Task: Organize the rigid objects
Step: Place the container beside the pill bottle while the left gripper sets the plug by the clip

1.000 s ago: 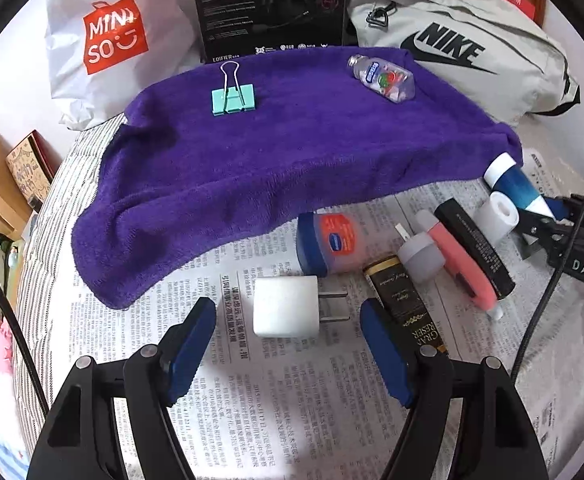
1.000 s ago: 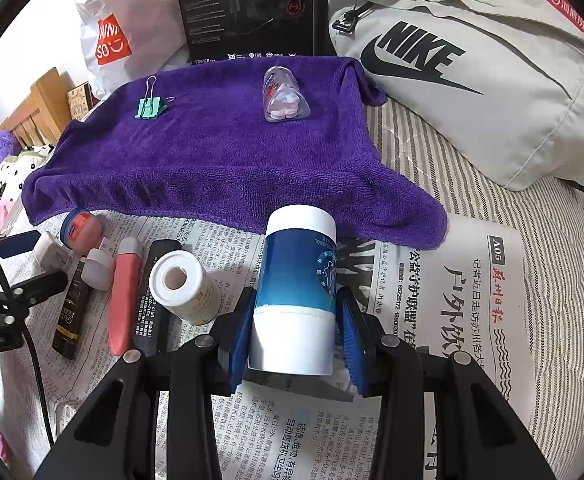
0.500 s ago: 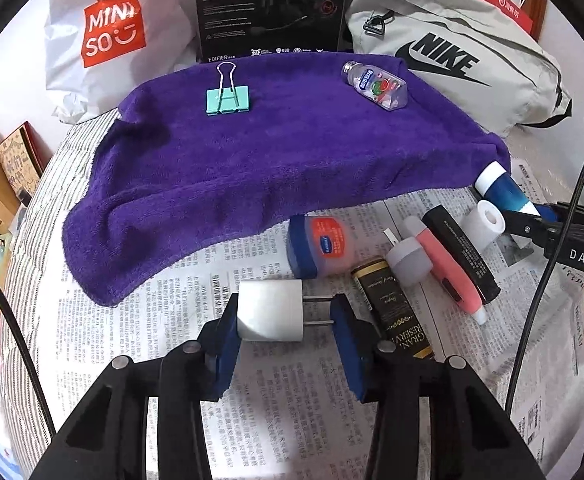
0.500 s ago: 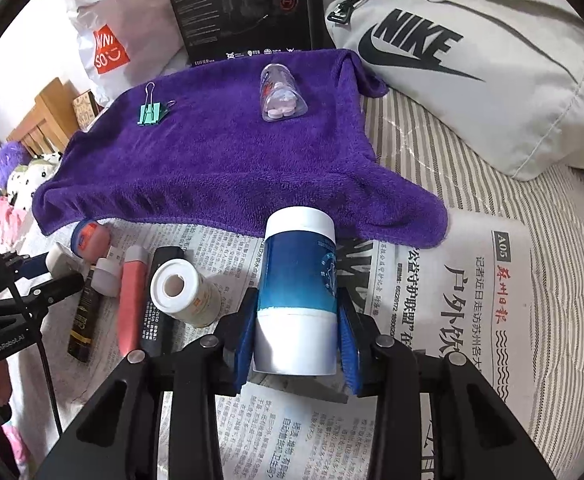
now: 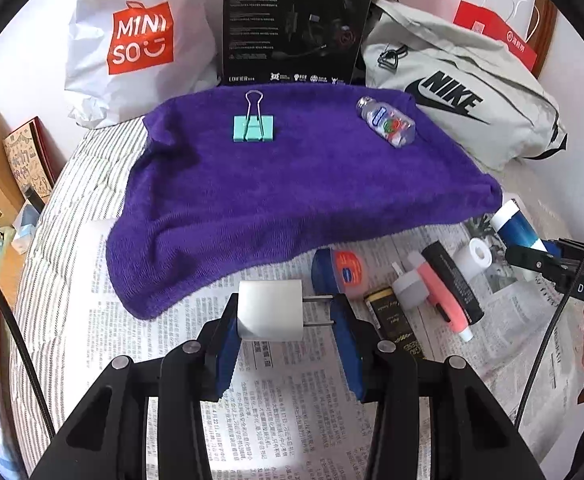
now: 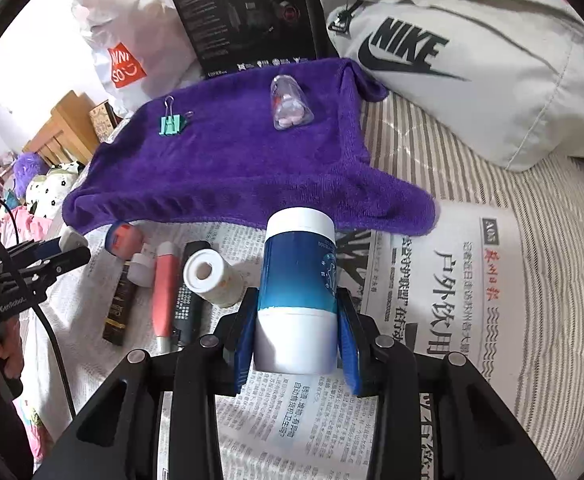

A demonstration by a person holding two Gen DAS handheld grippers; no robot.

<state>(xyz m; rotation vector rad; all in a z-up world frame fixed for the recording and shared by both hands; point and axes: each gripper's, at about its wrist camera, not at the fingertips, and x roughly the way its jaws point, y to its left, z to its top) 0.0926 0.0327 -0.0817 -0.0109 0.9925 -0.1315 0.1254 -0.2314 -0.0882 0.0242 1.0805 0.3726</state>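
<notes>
Left wrist view shows my left hand-held gripper (image 5: 285,322) closed on the white charger plug (image 5: 269,310), one pad against its body, the other seemingly on the prong tips, so I should carry it level and slowly to the far purple towel (image 5: 292,184). My right hand-held gripper (image 6: 296,338) is clamped about the blue-and-white bottle (image 6: 296,292), held just above the newspaper (image 6: 452,280); set it down beside the binder clip (image 5: 253,126).

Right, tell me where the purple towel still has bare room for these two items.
The purple towel is bare across its whole near half, and between the teal binder clip and the small clear bottle. It is crowded on the newspaper to the right, where the Vaseline jar, tubes and paper roll lie packed.
</notes>
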